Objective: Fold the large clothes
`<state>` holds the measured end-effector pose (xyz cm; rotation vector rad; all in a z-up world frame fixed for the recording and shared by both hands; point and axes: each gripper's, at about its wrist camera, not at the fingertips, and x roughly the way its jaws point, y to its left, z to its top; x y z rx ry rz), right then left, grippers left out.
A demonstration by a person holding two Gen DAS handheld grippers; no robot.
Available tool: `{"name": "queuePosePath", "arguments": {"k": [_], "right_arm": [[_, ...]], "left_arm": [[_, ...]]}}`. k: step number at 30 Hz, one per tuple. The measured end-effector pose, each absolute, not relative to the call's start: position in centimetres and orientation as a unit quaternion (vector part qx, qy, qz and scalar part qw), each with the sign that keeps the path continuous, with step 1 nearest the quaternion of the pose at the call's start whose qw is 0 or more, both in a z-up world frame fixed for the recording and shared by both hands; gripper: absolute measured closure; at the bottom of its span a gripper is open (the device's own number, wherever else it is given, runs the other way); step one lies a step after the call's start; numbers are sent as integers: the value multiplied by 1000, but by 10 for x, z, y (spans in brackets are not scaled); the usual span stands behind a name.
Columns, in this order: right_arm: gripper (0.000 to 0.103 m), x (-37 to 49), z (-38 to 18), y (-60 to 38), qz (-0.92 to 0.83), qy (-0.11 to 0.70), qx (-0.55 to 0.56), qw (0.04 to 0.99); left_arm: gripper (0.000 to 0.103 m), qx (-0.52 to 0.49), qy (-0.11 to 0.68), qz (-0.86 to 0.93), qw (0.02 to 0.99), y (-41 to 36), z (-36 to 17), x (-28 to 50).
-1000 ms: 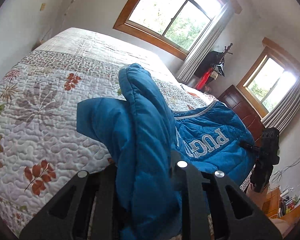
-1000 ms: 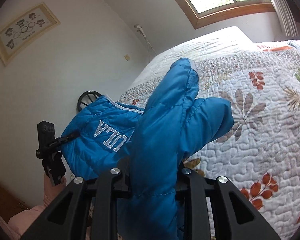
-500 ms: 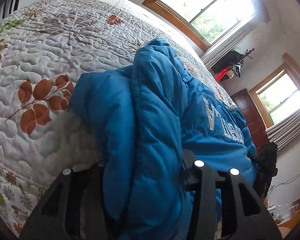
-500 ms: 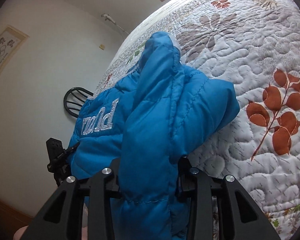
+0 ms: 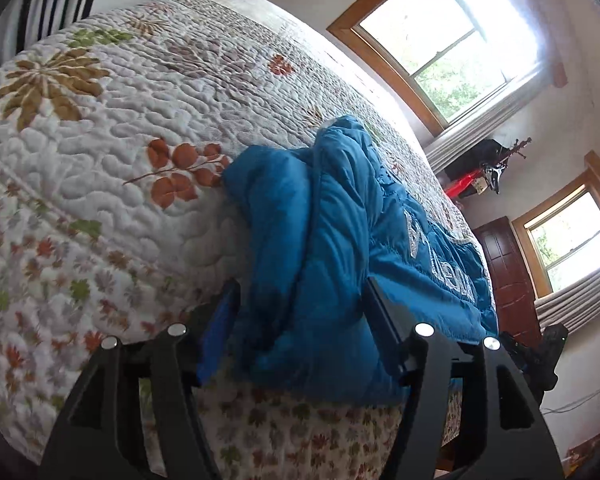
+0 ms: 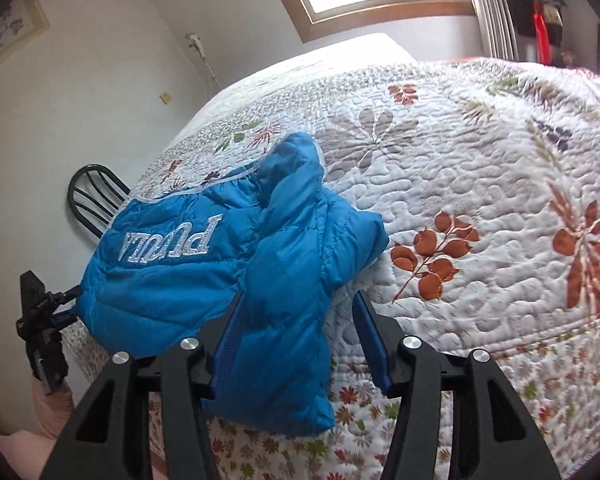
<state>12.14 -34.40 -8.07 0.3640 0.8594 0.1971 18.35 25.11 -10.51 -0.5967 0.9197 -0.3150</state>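
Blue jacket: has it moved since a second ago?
Yes. The blue jacket has come down from being held up and now rests on the quilt; both grippers' jaws have spread apart.

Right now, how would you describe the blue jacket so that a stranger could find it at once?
Find the big bed under a white quilt with leaf prints. At its near edge lies the puffy blue jacket, partly hanging over the side. It is the only solid blue thing there, with silver letters stitched on it.
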Motion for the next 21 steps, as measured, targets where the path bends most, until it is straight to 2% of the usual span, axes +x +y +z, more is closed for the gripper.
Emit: {"name": "queuePosePath", "arguments": {"k": [4,13,15,17,21], "right_arm": [[69,108,-60,-323,105,415,126,895],[76,113,-68,-288,125,448,53,884],[77,118,-81,-291,120,462,58,877],[84,126,-100,-294,113,483,64,866],[86,135,-125,-304,131,497,106,851]], "left_arm": [[38,-278,433,-130,847,248,-100,147],[33,-290,426,-142,845,212,-102,124],[31,-286,429,-136,846,206,-106,128],[31,-287,432,-129,845,203,-111,132],[31,-296,442,-123,838,197,-121,140]]}}
